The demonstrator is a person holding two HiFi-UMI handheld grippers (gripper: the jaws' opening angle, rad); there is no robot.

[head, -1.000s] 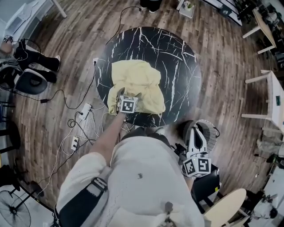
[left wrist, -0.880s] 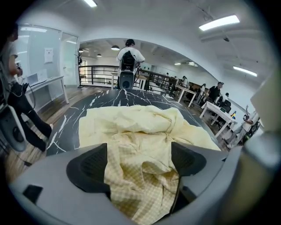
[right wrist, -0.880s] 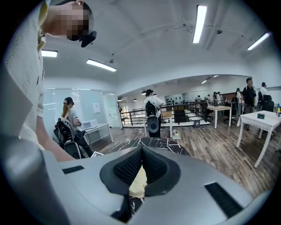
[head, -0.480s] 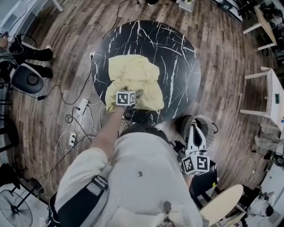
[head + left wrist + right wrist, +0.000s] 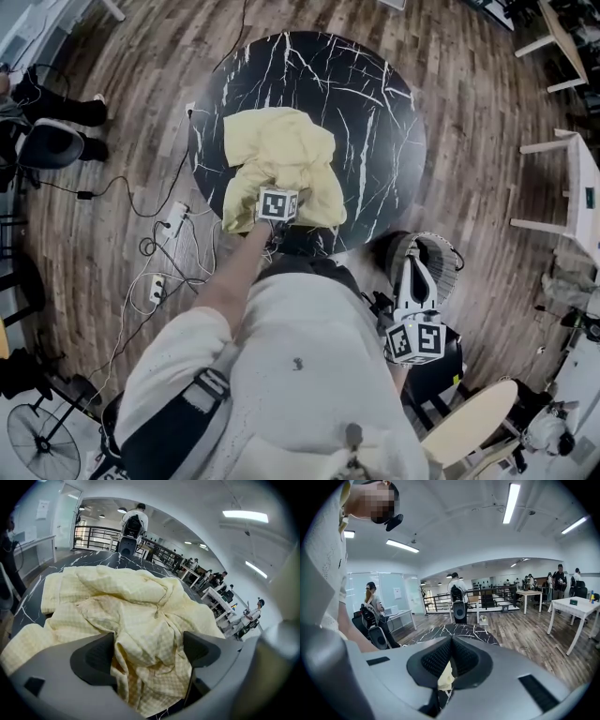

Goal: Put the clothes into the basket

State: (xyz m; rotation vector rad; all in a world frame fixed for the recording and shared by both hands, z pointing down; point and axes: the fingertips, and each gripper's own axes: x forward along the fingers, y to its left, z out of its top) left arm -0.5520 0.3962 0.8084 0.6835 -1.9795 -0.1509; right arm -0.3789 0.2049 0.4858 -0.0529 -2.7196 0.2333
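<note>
The yellow cloth (image 5: 278,155) lies crumpled on the near-left part of my round black table (image 5: 375,112). Its longer run points away from me and its near hem spills toward the table's edge.

My left gripper (image 5: 147,652) is at that near hem. Its jaws stand apart with a bunched fold of the checked fabric between them and not yet pinched. The rest of the cloth lies straight ahead of the claw, piled higher toward the far side.

My right gripper (image 5: 450,657) hangs low at my right side, off the table and well apart from the cloth, with its jaws together. A pale scrap shows in the gap below them, but I cannot tell whether it is held or only seen through the gap.

The basket (image 5: 451,269) stands on the floor just beside that right gripper, to the right of the table's near edge.

I judge the left arm is the one to take the cloth. It needs only to close on the fold already between its jaws, and the carry then runs rightward and down to the basket. Loose fabric may trail over the table's edge as it lifts.
</note>
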